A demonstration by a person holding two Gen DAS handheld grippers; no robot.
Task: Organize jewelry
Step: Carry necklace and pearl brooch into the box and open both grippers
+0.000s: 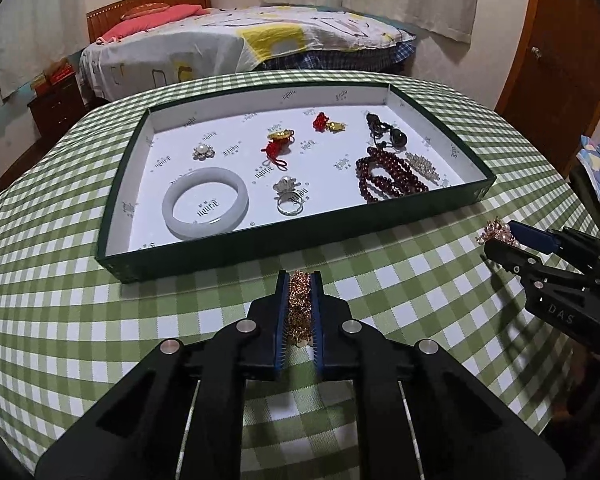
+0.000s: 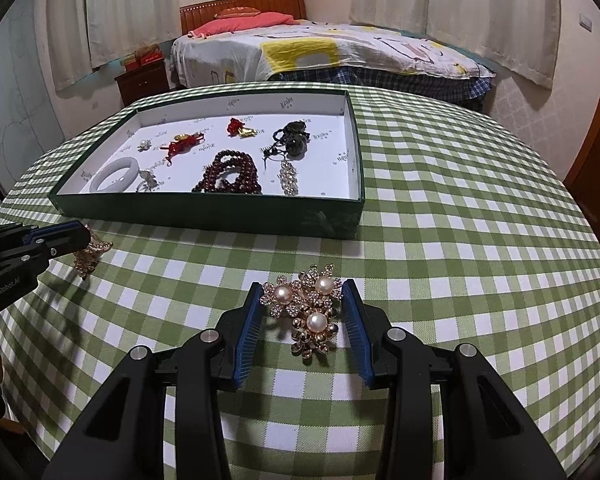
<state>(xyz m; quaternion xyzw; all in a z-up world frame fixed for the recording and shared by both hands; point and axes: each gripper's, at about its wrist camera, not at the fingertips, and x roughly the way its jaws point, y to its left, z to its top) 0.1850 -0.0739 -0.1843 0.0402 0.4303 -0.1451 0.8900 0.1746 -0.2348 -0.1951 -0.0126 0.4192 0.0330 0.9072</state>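
The left hand-held gripper (image 1: 300,280) is clamping a gold chain (image 1: 300,304) lengthwise on the desk (image 1: 420,280), before the tray (image 1: 260,248); the right hand-held gripper (image 2: 302,292) is straddling pearl brooches (image 2: 310,308), jaws half-spread.

Woven cloth tablecloth (image 2: 440,240), matt cardboard tray (image 1: 260,250), glossy stone bangle (image 1: 205,203), shiny gold-metal pearl brooches (image 2: 306,310).

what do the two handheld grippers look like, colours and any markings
Both the left gripper and the right gripper have glossy black plastic bodies with forked linkage arms joined by round silver pivot pins. Their fingers are lined with blue ribbed pads. Thin pale rods run back along each body. Seen from the side, white lettering shows: DAS on the right one, GenRobot.AI on the left.
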